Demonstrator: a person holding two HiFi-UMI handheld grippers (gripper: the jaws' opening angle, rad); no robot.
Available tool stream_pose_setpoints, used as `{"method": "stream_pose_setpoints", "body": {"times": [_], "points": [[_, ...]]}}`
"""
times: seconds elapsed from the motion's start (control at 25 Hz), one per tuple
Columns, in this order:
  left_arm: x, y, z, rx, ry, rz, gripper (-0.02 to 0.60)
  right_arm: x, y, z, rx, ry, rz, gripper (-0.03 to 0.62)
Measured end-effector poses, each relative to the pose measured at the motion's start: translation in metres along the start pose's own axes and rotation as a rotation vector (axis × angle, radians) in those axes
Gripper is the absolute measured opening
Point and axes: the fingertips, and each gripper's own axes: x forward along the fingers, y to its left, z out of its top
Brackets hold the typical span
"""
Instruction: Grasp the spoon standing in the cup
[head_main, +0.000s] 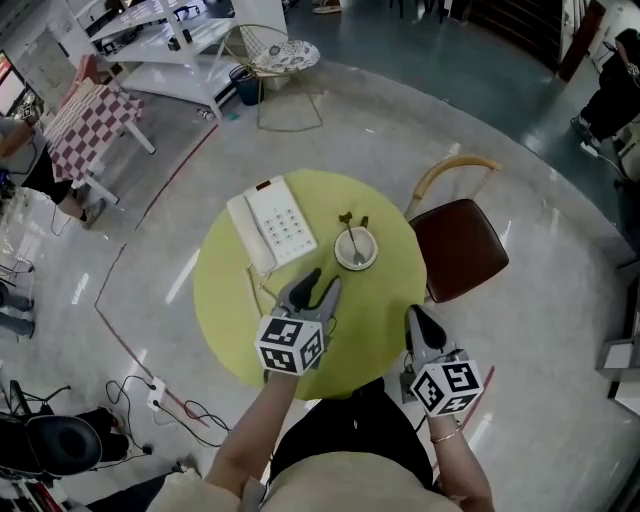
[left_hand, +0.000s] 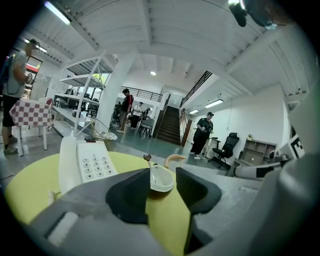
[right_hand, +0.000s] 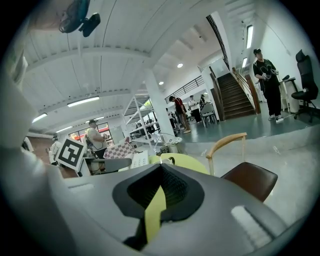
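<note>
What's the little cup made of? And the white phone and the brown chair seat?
The small round white cup looks like glazed ceramic: a smooth, thick pale rim. The white push-button telephone looks like moulded plastic, matte, with keys. The dark red-brown chair seat seems leather or vinyl, from its soft sheen; which one I can't tell.

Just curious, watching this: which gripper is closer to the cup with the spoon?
Left. The left gripper is just short of the cup, jaws apart and aimed at it; the right gripper hangs back at the edge of the table, jaws together.
</note>
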Motion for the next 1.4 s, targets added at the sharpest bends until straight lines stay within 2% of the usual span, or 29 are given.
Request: {"method": "stream_pose_setpoints", "body": {"times": [0.4,0.6,0.84,1.4], "points": [[0.046,0.02,-0.002,0.008,0.069,0.016,0.172,0.036,-0.022,0.003,0.03,0.032,0.016,0.0],[0.067,0.029,-0.005,-0.035,0.104,0.029,0.184,0.052,-0.031,0.001,0.033,0.067,0.038,0.0],[0.092,0.036,-0.004,-0.012,0.127,0.048,0.186,0.065,-0.046,0.001,0.057,0.088,0.048,0.0],[0.133,0.053,0.001,0.014,0.176,0.063,0.186,0.09,-0.053,-0.014,0.081,0.154,0.102,0.0]]}}
